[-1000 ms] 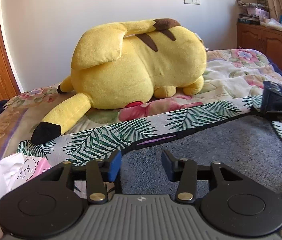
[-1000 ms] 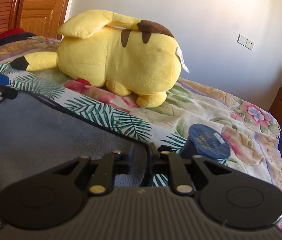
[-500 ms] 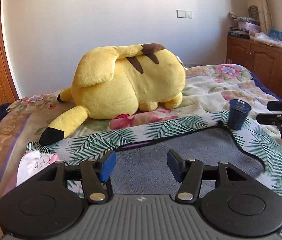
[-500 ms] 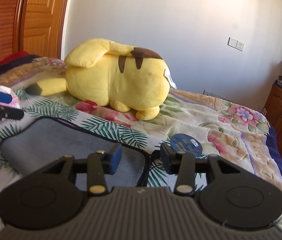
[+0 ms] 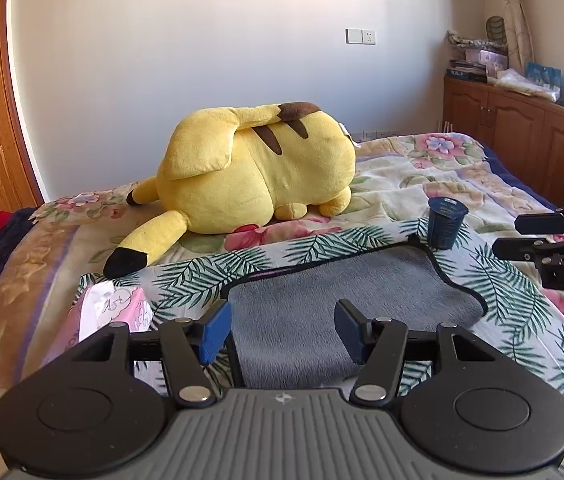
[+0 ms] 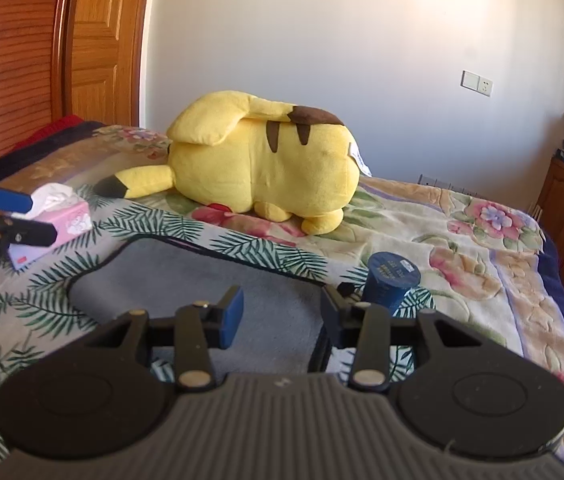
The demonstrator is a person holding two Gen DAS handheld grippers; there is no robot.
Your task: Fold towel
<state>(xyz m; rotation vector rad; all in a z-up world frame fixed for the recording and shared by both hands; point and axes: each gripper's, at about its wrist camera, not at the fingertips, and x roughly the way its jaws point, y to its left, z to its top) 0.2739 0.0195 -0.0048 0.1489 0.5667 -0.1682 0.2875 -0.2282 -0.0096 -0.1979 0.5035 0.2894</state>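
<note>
The towel (image 5: 346, 312), grey with a dark trim, lies flat on the bed (image 5: 462, 184), over a palm-leaf cloth (image 5: 322, 248), near the front edge. Its surface appears smooth; how many layers it has cannot be told.

Left gripper (image 5: 282, 332): above the towel's near left corner, jaws apart, nothing between them. Its blue pads (image 5: 216, 330) do not touch the fabric. In the right wrist view the same gripper (image 6: 36, 218) shows at the far left, its two fingers separated.

Right gripper (image 6: 282, 316): above the towel's near right part, jaws apart, nothing between them. In the left wrist view it (image 5: 522, 236) shows at the right edge, fingers spread, clear of the towel.

A dark blue cup (image 6: 392, 280) stands upright on the cloth, just beside the towel's far right corner. A pink tissue box (image 6: 58, 224) sits left of the towel, near the left gripper. A yellow plush (image 5: 258, 176) lies on its side farther back on the floral bedcover. Wooden cabinets (image 5: 522, 128) line the right wall; a wooden door (image 6: 102, 40) stands at the left.
</note>
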